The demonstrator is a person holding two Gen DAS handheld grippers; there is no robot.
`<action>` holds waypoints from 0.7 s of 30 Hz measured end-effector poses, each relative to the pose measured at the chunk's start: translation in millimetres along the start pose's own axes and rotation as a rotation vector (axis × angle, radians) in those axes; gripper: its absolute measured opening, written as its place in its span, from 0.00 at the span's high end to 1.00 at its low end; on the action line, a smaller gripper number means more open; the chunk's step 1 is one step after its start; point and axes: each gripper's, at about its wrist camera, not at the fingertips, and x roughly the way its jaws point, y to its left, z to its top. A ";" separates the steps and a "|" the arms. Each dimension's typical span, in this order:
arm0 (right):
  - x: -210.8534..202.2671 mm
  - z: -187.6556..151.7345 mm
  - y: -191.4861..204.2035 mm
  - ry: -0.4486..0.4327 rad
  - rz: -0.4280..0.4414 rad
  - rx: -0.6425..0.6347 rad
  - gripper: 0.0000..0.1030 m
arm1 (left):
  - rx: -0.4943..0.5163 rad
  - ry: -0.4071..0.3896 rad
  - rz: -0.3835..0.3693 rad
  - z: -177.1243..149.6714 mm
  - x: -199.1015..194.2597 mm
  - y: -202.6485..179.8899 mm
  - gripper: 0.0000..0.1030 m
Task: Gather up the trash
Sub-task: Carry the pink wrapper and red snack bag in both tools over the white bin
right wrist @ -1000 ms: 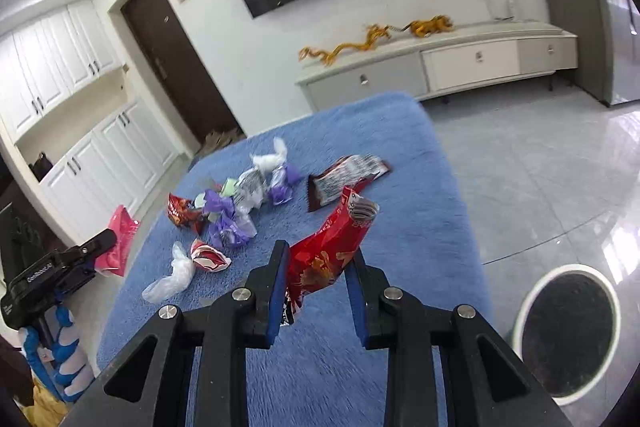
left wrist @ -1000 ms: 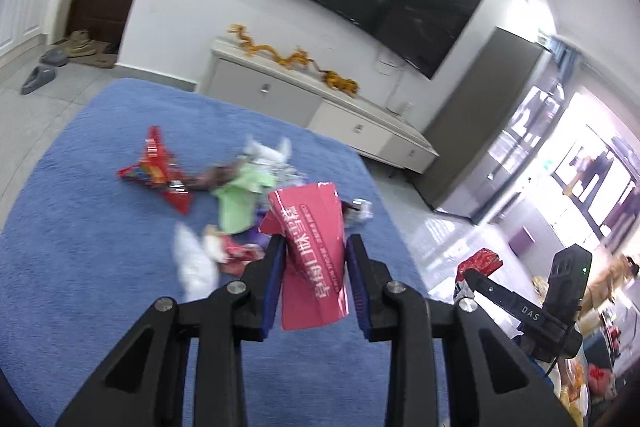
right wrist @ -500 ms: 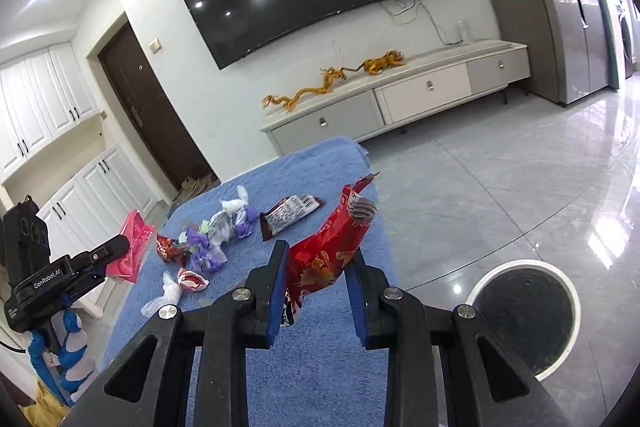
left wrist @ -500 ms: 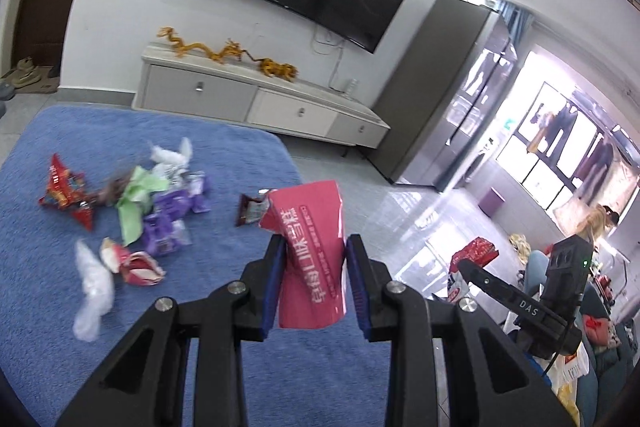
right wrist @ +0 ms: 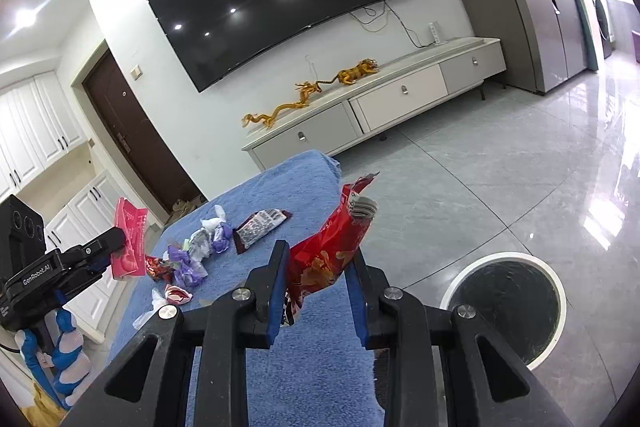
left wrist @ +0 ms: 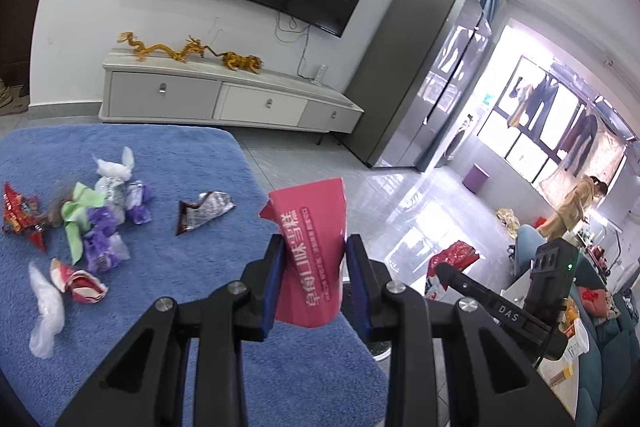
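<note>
While both pieces of trash are held up off the blue cloth-covered surface point(left wrist: 192, 307), each sits clamped between a pair of blue pads: the left gripper point(left wrist: 314, 279) is closed on a flat pink packet point(left wrist: 312, 259) printed with white characters, and the right gripper point(right wrist: 316, 283) is closed on a crumpled red snack bag point(right wrist: 332, 251) whose torn top points up and away. In the right wrist view the left gripper and its pink packet hang beyond the surface's left edge. More litter lies loose on the blue surface toward its far left part: a dark wrapper with a silvery inside point(left wrist: 204, 211) lying apart from the rest, purple wrappers point(left wrist: 104, 239), a green scrap point(left wrist: 78, 215), a white crumpled piece point(left wrist: 114, 167), a red wrapper point(left wrist: 20, 215) at the left edge, a red-and-white wrapper point(left wrist: 80, 283) and a clear plastic scrap point(left wrist: 46, 311) nearer the camera. On the grey tiled floor point(right wrist: 500, 167) past the surface's right edge stands a round white-rimmed bin point(right wrist: 504, 303); its inside looks dark, and what it holds cannot be made out.
</note>
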 end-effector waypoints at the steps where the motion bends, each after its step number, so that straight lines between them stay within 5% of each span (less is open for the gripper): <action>1: -0.3 0.4 -3.0 -0.001 -0.001 0.005 0.75 | 0.004 0.003 -0.002 0.3 2.7 -2.7 0.72; 21: 12.6 0.1 -88.2 0.014 -0.078 0.131 0.75 | 0.096 0.144 -0.063 7.2 103.7 -66.1 0.72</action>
